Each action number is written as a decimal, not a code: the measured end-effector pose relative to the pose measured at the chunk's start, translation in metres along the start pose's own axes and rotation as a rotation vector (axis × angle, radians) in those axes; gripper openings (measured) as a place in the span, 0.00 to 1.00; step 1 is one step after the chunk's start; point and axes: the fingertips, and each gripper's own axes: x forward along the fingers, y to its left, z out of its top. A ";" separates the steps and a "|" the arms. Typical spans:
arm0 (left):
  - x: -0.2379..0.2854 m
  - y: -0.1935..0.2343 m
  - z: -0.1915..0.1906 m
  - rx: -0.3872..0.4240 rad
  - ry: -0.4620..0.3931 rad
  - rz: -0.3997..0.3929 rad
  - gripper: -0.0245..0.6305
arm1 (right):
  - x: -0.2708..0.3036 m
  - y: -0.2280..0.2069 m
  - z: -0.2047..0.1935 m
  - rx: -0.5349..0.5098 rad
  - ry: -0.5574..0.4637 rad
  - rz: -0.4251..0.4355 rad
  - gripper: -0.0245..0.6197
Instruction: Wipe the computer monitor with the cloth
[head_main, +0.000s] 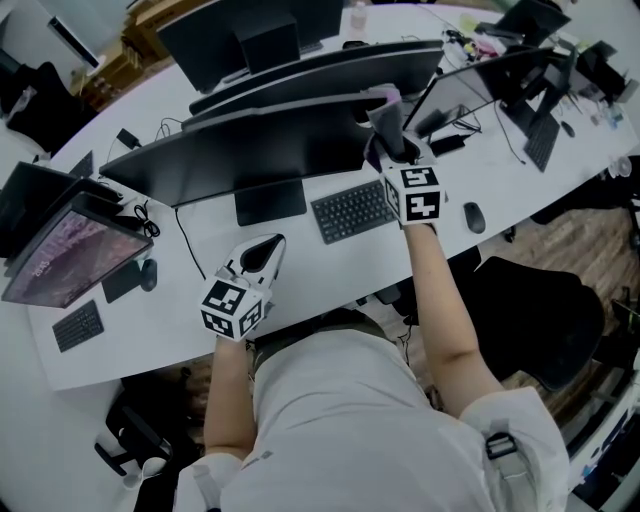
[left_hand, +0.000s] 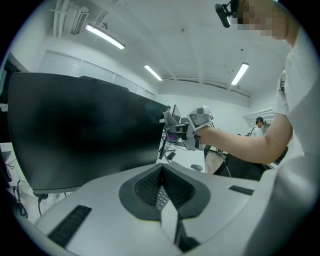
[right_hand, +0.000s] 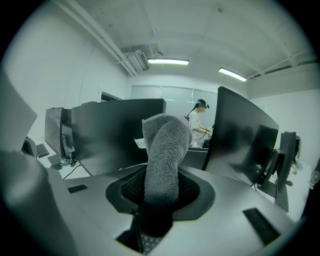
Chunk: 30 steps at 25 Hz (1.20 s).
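Observation:
The wide dark monitor (head_main: 240, 150) stands on the white desk in front of me, and its black screen fills the left of the left gripper view (left_hand: 85, 130). My right gripper (head_main: 397, 150) is raised at the monitor's upper right corner, shut on a grey fluffy cloth (head_main: 385, 112). In the right gripper view the cloth (right_hand: 165, 150) stands up out of the right gripper (right_hand: 161, 192) and hides its pads. My left gripper (head_main: 262, 255) rests low over the desk in front of the monitor stand, shut with nothing in it (left_hand: 161, 182). The right gripper (left_hand: 187, 131) also shows there.
A keyboard (head_main: 352, 210) and a mouse (head_main: 474, 217) lie on the desk (head_main: 300, 280) to the right of the stand. Further monitors stand behind and to the right (head_main: 480, 85). A lit screen (head_main: 65, 255) is at the left. A black chair (head_main: 530, 310) stands at my right.

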 end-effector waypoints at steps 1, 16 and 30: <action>0.000 0.000 -0.002 -0.002 0.002 0.001 0.04 | 0.001 0.001 -0.004 0.001 0.006 0.002 0.24; -0.008 0.009 -0.026 -0.058 0.017 0.035 0.04 | 0.024 0.015 -0.075 -0.007 0.146 0.038 0.24; -0.001 0.022 -0.043 -0.093 0.058 0.069 0.04 | 0.051 0.024 -0.149 0.014 0.275 0.100 0.24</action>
